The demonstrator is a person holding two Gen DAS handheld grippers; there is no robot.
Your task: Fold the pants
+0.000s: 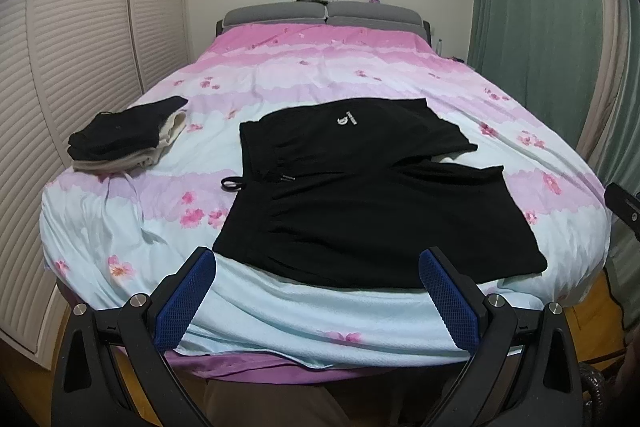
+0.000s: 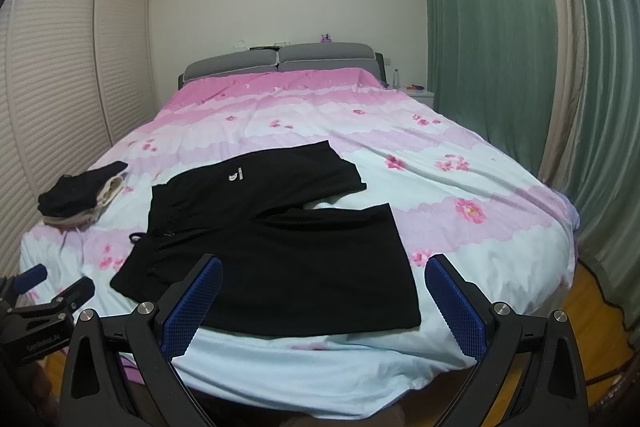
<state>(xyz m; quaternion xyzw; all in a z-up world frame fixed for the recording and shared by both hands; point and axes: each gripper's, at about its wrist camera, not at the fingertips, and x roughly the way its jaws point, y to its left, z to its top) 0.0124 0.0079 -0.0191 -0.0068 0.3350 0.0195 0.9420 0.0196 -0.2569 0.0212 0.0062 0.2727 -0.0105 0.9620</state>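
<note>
Black shorts-like pants (image 1: 360,195) lie flat on the bed near its foot, waistband to the left, two legs to the right, a small white logo on the far leg. They also show in the right wrist view (image 2: 272,239). My left gripper (image 1: 316,267) is open and empty, held above the bed's near edge just in front of the pants. My right gripper (image 2: 324,275) is open and empty, in front of the near leg. The left gripper also shows at the left edge of the right wrist view (image 2: 52,287).
A stack of folded black and beige clothes (image 1: 128,139) sits at the bed's left side. The bed (image 1: 320,67) has a pink and pale-blue flowered cover. Louvred wardrobe doors (image 1: 80,67) stand left, green curtains (image 2: 500,67) right, a nightstand (image 2: 420,93) by the headboard.
</note>
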